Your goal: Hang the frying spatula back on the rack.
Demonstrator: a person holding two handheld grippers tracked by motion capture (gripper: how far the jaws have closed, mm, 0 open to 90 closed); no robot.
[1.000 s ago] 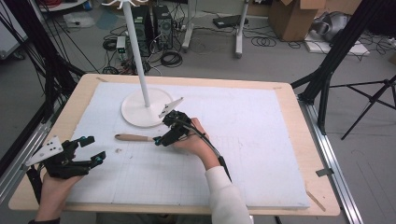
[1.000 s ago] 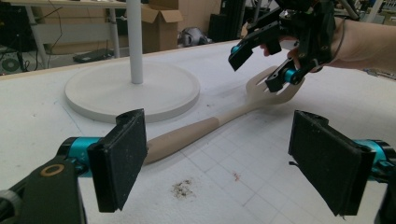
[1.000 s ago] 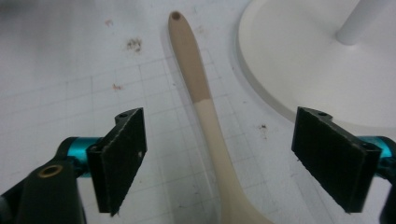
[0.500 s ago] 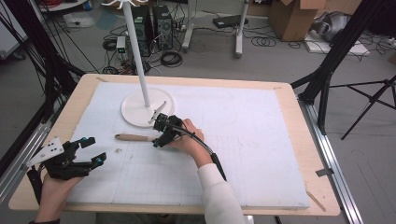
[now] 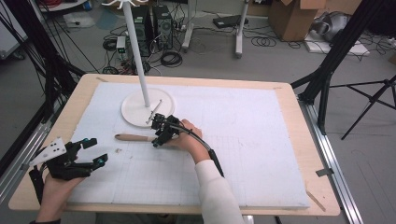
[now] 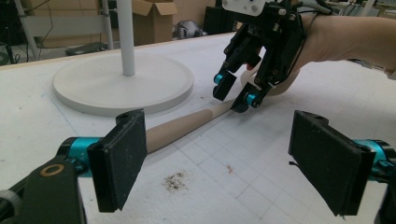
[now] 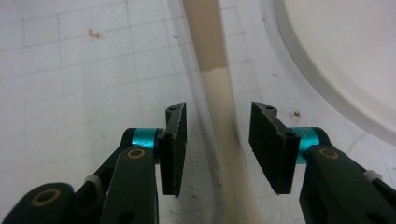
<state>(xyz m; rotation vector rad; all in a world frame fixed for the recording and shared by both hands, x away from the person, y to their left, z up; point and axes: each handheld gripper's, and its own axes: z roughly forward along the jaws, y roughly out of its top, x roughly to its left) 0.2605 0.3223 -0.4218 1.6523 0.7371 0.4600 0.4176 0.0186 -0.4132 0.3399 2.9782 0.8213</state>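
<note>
Pick-up is at the grasp stage — not lifted yet. The tool (image 5: 135,137) lies flat on the surface (image 5: 261,154), just in front of the stand base (image 5: 135,114), its wooden handle pointing toward the left side in the high view. The right claw (image 5: 156,140) is down over the tool where handle meets the paler neck; its jaws have just been closing, and the right claw view shows the neck (image 7: 224,130) running between the two pads with gaps on both sides — so straddled, not gripped, claw open for now. Left to do, as I judge it: finish closing, lift, then carry the tool wherever it goes, possibly up to the stand's hooks (image 5: 122,3).

The left claw (image 5: 95,151) rests near the surface's front left corner, jaws wide apart with nothing between them, well apart from the tool.

Materials: handle is a rounded, smooth tan wood dowel (image 6: 182,128); the neck is cream, glossy, slightly curved, plastic or silicone by the look. The far working end is thin and lies across the stand base; shape too small to tell. Surface is white foam board with a faint grid, a few dirt specks (image 6: 176,181). Stand is a matte white disc with a slim upright pole (image 5: 137,51). Pads (image 7: 175,140) are black, ribbed rubber.
</note>
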